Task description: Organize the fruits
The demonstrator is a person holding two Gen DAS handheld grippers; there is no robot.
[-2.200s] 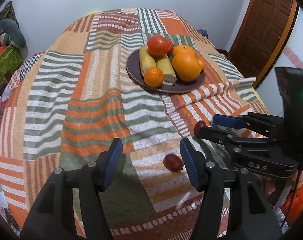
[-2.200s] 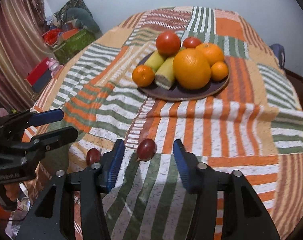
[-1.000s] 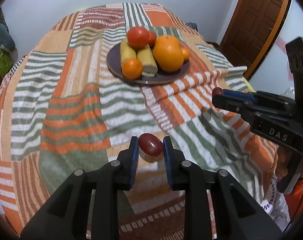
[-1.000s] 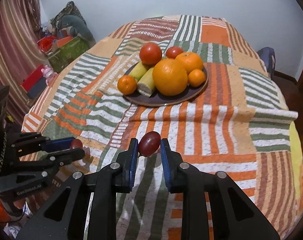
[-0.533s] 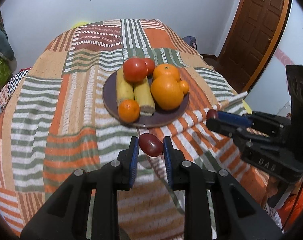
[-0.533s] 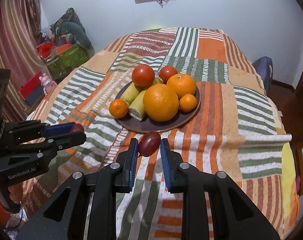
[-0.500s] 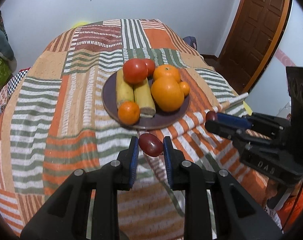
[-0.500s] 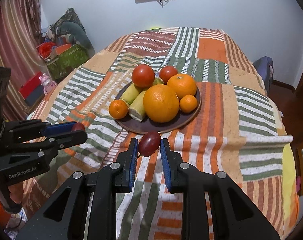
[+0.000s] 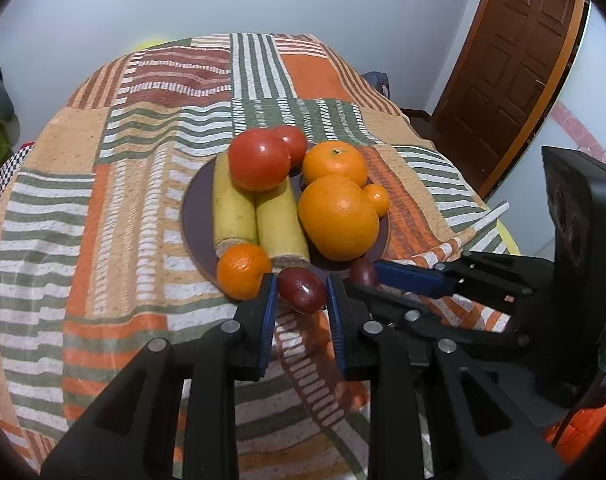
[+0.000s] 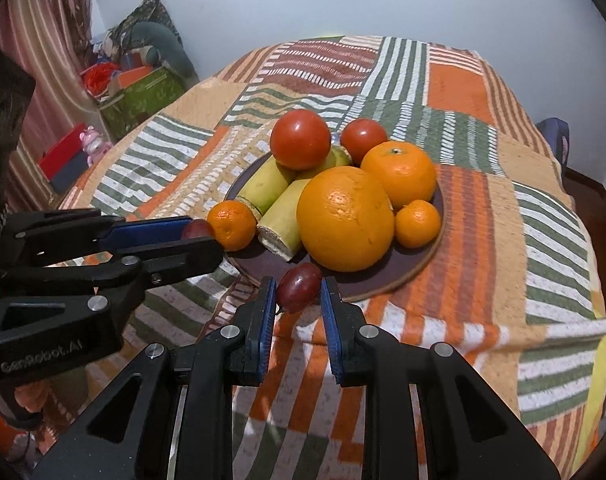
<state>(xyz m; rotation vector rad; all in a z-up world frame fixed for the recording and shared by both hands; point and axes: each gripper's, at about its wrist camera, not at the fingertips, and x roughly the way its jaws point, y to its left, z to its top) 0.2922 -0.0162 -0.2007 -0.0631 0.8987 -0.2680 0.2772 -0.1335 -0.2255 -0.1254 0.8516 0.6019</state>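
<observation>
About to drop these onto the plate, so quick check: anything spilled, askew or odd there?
Nothing spilled. The dark round plate is crowded, and one red tomato sits stacked on the yellow-green banana pieces, so it could roll if nudged.

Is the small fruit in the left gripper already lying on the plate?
No, the dark red fruit is clamped between the left gripper fingers, at the plate's near rim.

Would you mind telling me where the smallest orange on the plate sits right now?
In the right wrist view, the smallest orange sits at the plate's right edge, beside the big orange.
</observation>
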